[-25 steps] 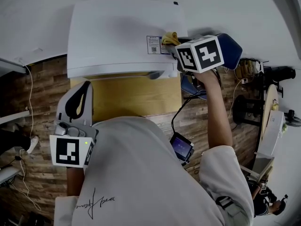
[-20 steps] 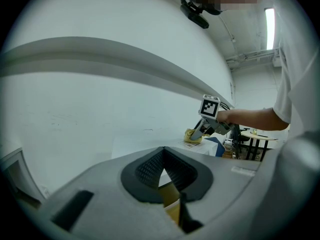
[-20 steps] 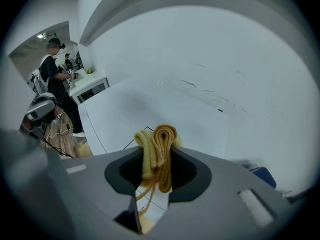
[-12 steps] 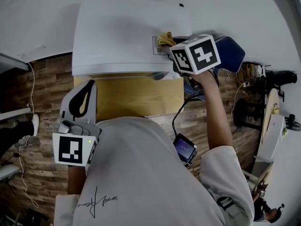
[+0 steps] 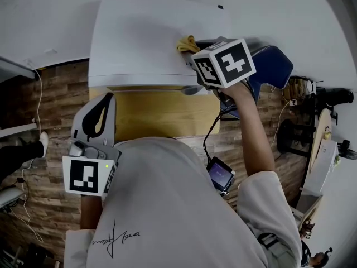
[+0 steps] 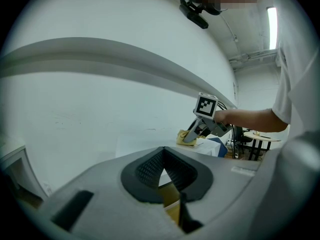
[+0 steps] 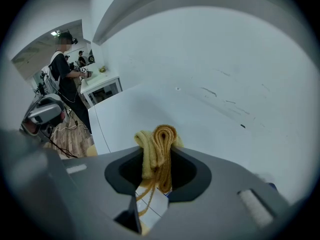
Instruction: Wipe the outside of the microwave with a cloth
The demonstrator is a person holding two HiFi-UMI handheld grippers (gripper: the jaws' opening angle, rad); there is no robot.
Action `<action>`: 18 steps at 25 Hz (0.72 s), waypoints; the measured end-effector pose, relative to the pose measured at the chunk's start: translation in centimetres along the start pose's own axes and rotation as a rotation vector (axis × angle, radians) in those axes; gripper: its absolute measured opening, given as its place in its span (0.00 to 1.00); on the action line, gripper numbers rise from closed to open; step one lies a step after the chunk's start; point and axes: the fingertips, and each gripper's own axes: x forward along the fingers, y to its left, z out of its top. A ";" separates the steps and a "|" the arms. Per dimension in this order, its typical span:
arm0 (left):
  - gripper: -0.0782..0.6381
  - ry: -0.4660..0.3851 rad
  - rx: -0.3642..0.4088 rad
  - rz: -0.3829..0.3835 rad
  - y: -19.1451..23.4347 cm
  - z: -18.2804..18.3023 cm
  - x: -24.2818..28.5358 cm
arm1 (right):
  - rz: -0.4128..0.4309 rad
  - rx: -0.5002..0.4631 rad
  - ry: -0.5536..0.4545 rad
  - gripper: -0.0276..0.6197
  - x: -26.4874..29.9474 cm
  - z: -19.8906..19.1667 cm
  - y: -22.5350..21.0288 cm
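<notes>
Meanwhile the right gripper (image 5: 190, 51) slid the cloth (image 5: 186, 42) leftward, seemingly along the microwave (image 5: 139, 38).

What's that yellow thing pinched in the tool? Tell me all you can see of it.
It is a yellow cloth, soft and towel-like, bunched into thick folds. The right gripper has its jaws shut on it; a rounded wad sticks out past the tips, with loose threads trailing behind. The wad rests on the white top of the microwave, toward its right side.
</notes>
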 end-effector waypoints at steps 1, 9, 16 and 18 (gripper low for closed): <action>0.10 0.000 -0.001 0.003 0.1 0.0 -0.1 | 0.010 -0.003 -0.004 0.23 0.1 0.3 0.4; 0.10 0.003 -0.009 0.021 0.7 -0.1 -0.2 | 0.062 -0.053 -0.016 0.23 1.4 2.8 2.9; 0.10 0.007 -0.018 0.029 0.9 -0.2 0.1 | 0.094 -0.053 -0.034 0.23 2.1 4.1 4.2; 0.10 0.009 -0.017 0.028 1.0 -0.1 0.3 | 0.106 -0.056 -0.037 0.23 2.3 4.6 4.5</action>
